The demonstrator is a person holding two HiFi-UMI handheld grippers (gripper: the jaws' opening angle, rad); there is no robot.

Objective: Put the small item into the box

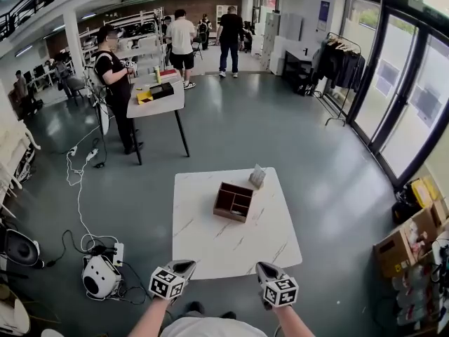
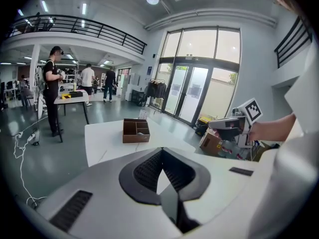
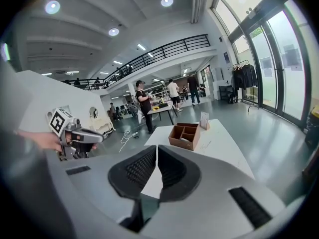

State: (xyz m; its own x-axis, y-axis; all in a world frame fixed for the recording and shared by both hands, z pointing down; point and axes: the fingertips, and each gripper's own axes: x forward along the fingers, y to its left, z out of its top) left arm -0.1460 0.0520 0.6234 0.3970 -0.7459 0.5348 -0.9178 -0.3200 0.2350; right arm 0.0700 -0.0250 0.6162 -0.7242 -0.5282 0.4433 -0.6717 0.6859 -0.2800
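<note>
Open lab hall: worktables [image 1: 156, 98], mezzanine railing [image 2: 75, 26], floor cables [image 1: 76, 188].

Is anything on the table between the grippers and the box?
Nothing: in the head view, only bare white table lies between the left gripper, the right gripper and the wooden box. A small card stands beyond the box.

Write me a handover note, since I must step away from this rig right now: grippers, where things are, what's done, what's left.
Left gripper: jaws together, nothing between them, held at the table's near edge.
Right gripper: the same.
The brown divided box sits mid-table. A small card stand stands outside it, by its far corner.
Done: nothing grasped yet. A pale thing may lie in one compartment, but it is unclear.
Left: grasp the small item and place it in the box.
</note>
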